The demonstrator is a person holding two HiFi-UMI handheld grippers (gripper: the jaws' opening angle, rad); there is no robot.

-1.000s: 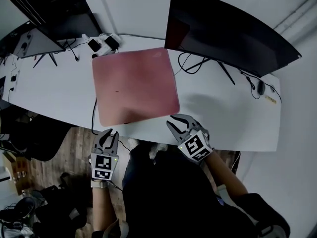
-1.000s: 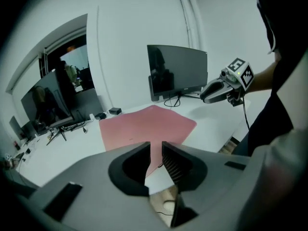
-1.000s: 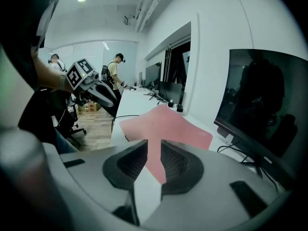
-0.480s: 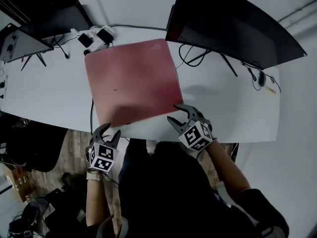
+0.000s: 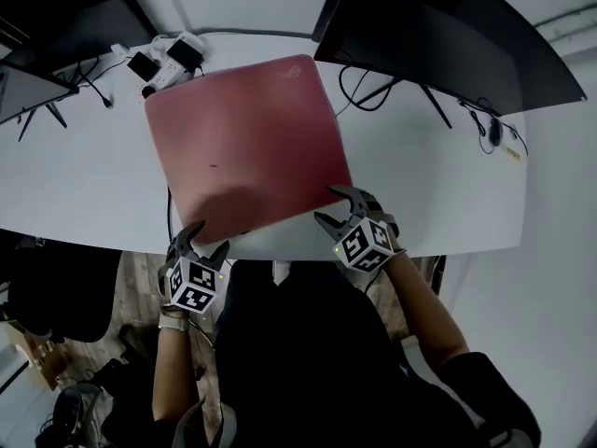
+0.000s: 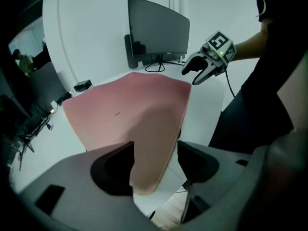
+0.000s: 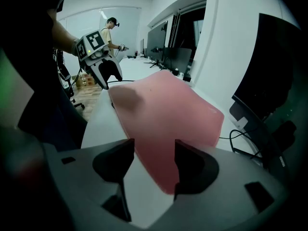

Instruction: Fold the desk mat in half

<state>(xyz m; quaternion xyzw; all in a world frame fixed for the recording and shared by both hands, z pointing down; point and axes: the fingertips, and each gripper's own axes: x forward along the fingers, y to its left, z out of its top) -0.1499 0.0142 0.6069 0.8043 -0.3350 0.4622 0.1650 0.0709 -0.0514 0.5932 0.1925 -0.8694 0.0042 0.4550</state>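
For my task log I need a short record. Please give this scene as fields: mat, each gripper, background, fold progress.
desk mat: flat and unfolded on the white desk
left gripper: at near left corner; jaws opening, corner between them, not pinched
right gripper: at near right corner; jaws opening, corner between them, not pinched
background: dark monitor and cables behind the mat
fold progress: not yet begun

The desk mat [image 5: 247,143] lies flat on the middle of the desk [image 5: 429,194], its near edge close to the desk's front edge. A large monitor [image 5: 448,35] stands behind it to the right, a second screen [image 5: 28,87] at the far left, and chargers [image 5: 163,59] just beyond its far left corner. The left gripper [image 5: 207,241] is at the mat's near left corner and the right gripper [image 5: 331,205] at its near right, each corner between opening jaws.
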